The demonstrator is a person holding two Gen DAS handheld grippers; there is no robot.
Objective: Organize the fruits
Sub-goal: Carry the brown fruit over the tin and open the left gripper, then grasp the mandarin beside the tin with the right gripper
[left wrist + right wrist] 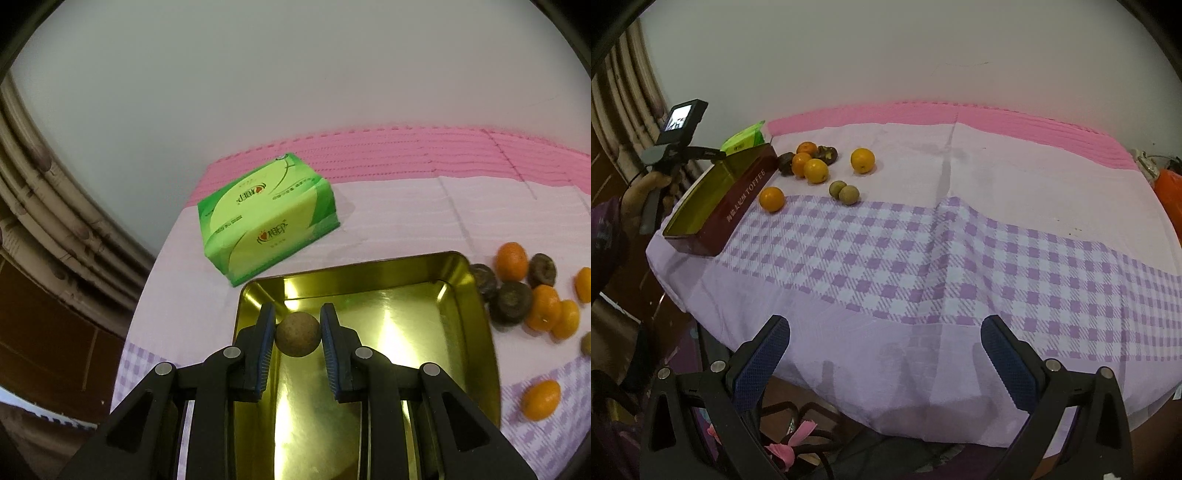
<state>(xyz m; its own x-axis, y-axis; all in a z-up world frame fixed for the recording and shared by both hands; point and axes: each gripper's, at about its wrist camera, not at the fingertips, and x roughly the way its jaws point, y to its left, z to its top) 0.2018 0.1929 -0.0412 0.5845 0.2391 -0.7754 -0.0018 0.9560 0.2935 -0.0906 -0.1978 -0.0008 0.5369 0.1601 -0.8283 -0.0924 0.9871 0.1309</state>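
Note:
My left gripper is shut on a small round brown fruit and holds it above the gold inside of an open tin. The tin has dark red TOFFEE sides and stands at the table's left. Right of it lie several oranges and dark wrinkled fruits, with two small brown fruits nearer the check cloth. My right gripper is open and empty over the table's near edge, far from the fruit.
A green tissue pack lies behind the tin at the table's back left. A purple check cloth covers the table, with a pink mat at the back. A white wall stands behind. An orange object sits at the far right.

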